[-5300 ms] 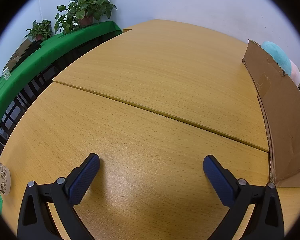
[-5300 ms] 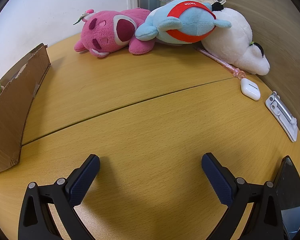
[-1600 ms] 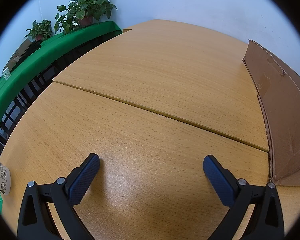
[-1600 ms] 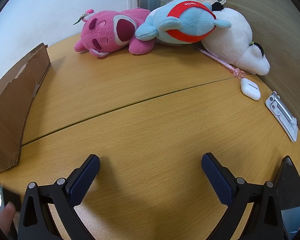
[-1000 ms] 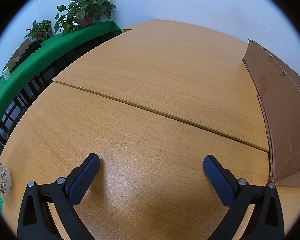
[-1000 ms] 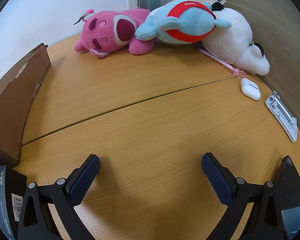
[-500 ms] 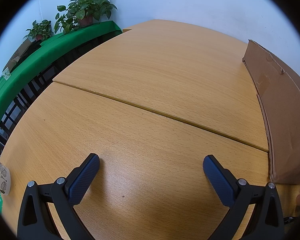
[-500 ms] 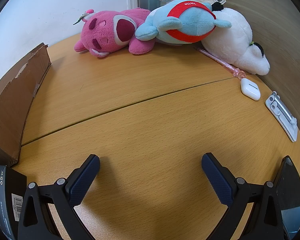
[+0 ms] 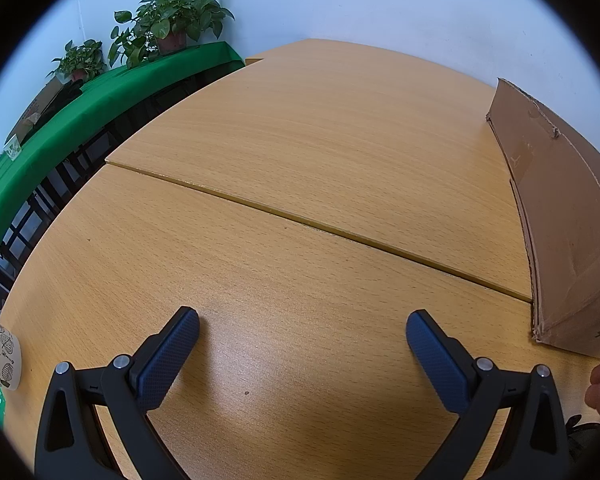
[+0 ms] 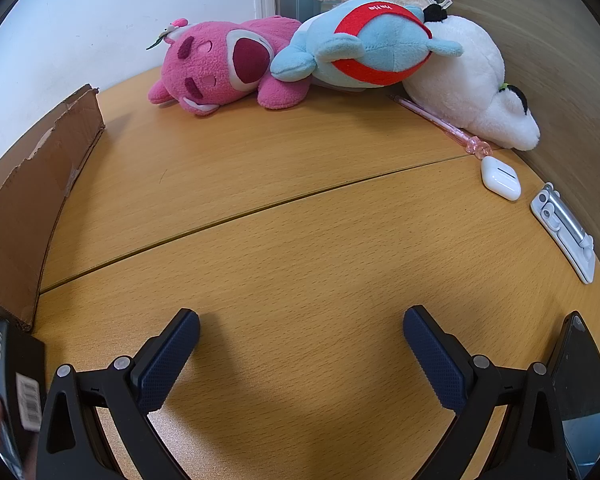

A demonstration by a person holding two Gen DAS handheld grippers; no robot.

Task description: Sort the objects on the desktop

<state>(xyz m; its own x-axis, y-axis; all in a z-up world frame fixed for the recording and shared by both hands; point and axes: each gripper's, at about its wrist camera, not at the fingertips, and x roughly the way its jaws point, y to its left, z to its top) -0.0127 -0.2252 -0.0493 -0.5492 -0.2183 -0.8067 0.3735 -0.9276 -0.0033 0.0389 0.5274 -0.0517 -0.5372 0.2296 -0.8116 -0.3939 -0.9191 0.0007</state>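
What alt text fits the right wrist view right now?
The open right gripper rests over bare wooden table. Three plush toys lie at the far edge, a white earbud case at right, a cardboard box at left.

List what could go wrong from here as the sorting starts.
The pink pen lies tucked against the white plush, so a pinch there may snag fabric. The earbud case is smooth and rounded; it could slip from the open right tool. The dark phone sits close beside that tool and might get knocked.
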